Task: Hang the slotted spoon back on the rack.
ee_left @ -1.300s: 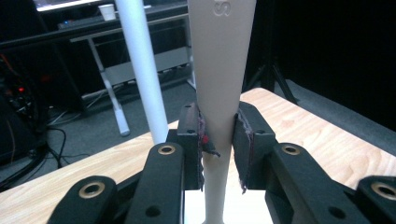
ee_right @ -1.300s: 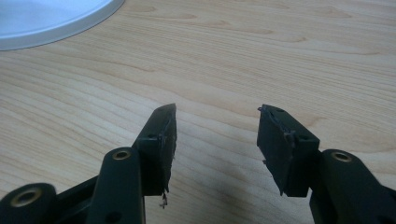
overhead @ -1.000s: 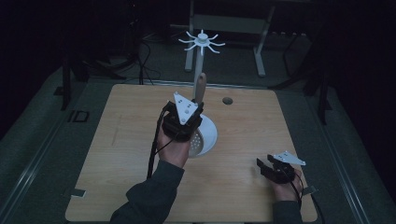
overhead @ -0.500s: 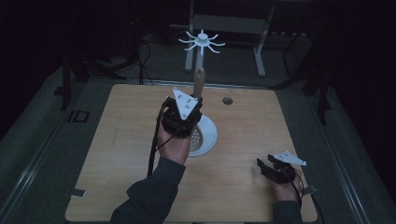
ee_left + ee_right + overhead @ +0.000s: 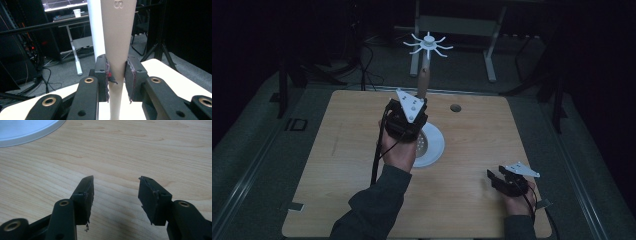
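My left gripper (image 5: 411,112) clamps its fingers on the smooth tapered handle (image 5: 117,47), upright above the white round plate (image 5: 432,147); my right gripper (image 5: 115,195) rests wide open and unladen on the wood-grain worktop (image 5: 477,135).

high view: above, facing forward-down, far, whole bench (image 5: 362,200) | left gripper view: close, level, toward room | right gripper view: close, low over bench; shared: plate (image 5: 22,132)

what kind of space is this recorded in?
Probably a lab or recording studio, not a home. A bare wooden table stands alone in a dark room, a desk with a monitor and keyboard sits behind it, and tripod legs and loose floor cables surround it.
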